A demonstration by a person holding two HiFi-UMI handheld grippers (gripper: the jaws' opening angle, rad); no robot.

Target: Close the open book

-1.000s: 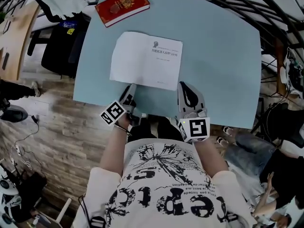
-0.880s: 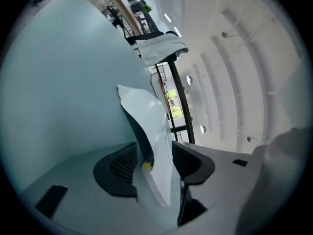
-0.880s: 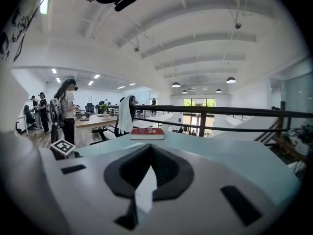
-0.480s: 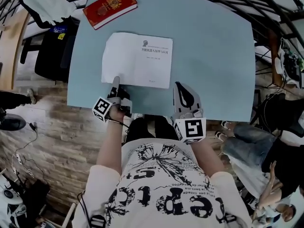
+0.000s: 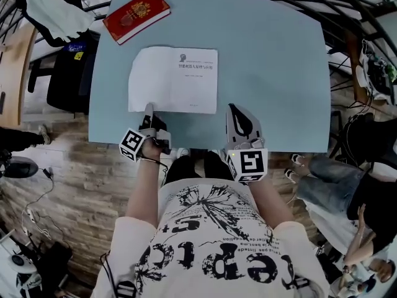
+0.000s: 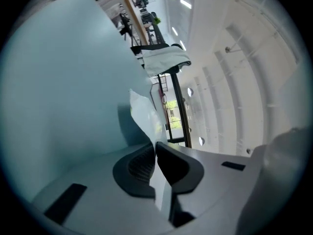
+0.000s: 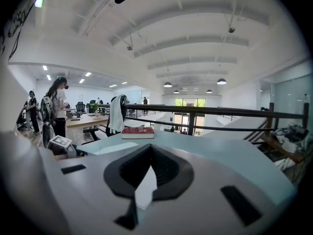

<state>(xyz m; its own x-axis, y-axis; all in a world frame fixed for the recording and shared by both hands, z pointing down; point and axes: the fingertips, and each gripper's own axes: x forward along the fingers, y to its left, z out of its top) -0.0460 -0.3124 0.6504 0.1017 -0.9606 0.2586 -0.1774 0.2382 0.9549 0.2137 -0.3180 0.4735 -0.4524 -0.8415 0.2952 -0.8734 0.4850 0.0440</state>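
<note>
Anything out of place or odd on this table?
Nothing damaged or spilled. The red book lies askew at the table's far left corner. The open book's page curls up only because the left gripper has just closed on it.

Open book (image 5: 173, 79) mid-table (image 5: 273, 61); closed book (image 5: 136, 15) behind-left.

Pale blue table (image 5: 279, 73), open white book (image 5: 173, 79) near its front edge, closed red book (image 5: 136, 16) at the far-left corner
</note>
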